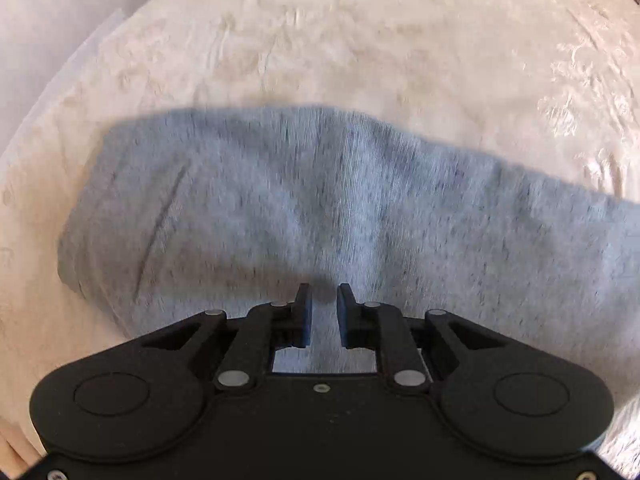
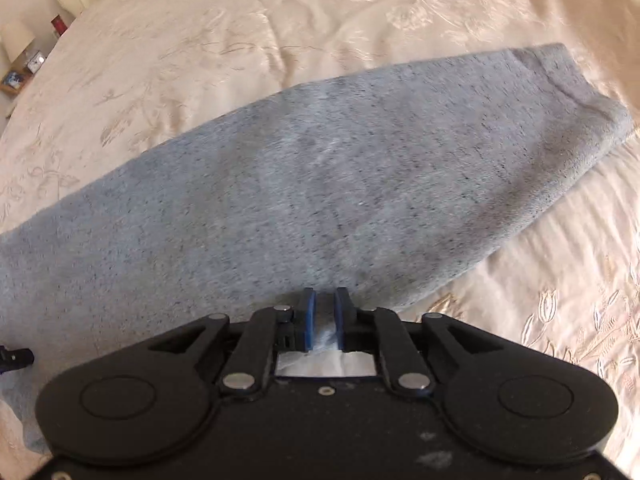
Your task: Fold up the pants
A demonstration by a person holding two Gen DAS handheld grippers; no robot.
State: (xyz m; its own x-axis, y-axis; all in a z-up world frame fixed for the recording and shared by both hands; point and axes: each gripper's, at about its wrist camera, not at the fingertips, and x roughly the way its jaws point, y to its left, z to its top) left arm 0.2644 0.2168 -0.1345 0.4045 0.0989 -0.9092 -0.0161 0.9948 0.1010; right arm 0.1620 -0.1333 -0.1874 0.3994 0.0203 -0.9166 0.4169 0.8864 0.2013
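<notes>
The grey knit pants (image 1: 320,208) lie as a long folded strip across the cream bedspread (image 1: 360,48). In the left wrist view my left gripper (image 1: 323,300) hovers over the near edge of the pants, its jaws slightly apart with nothing between them. In the right wrist view the pants (image 2: 320,184) run from lower left to the cuffed end at upper right. My right gripper (image 2: 325,300) has its jaws nearly closed on a fold of the grey fabric at the near edge.
The embroidered cream bedspread (image 2: 280,20) surrounds the pants on all sides. A bedside table with small items (image 2: 24,68) stands at the far left of the right wrist view. A dark object (image 2: 14,358) shows at the left edge there.
</notes>
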